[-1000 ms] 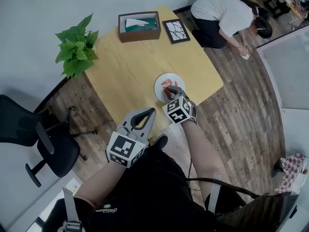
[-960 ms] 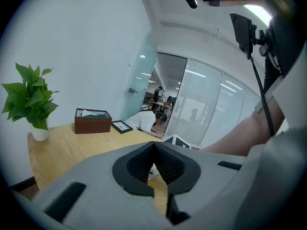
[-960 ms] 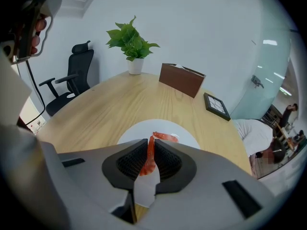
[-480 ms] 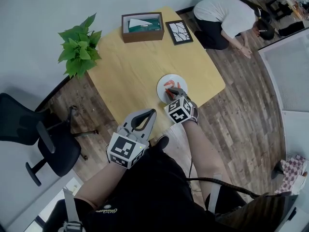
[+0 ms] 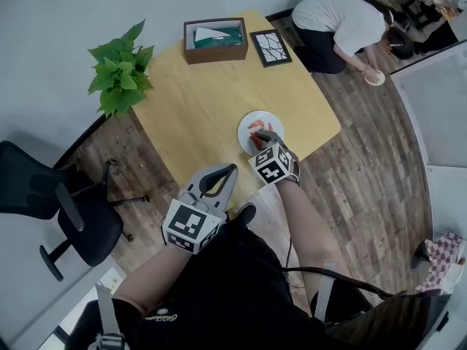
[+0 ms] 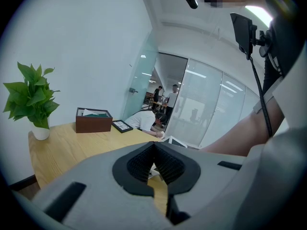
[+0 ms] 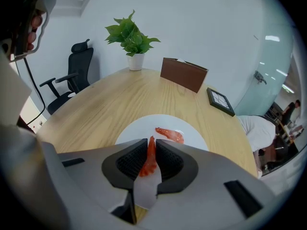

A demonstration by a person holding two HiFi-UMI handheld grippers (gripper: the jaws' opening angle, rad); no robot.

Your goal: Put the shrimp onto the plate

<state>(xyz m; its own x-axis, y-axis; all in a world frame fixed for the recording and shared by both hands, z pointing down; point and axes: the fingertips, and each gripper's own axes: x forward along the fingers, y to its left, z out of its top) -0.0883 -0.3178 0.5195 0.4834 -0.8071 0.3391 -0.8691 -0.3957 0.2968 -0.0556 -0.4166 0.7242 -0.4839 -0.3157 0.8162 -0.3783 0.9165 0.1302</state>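
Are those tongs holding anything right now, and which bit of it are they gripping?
The right tongs pinch a shrimp along its body, one thin end poking past the tips, above the plate. The left tongs are shut on nothing.

— Open path across the table (image 5: 197,100)?
— Bare wood from the plate (image 5: 244,131) up to the far edge. Blocked there by a brown box (image 5: 215,52) and a picture frame (image 5: 271,48) just beside it; potted plant (image 5: 119,68) at the left corner.
— Room on the plate?
— Far half taken by one shrimp (image 7: 169,134). Near half bare, below the right gripper (image 7: 152,147) clamped on a second shrimp (image 7: 147,164).
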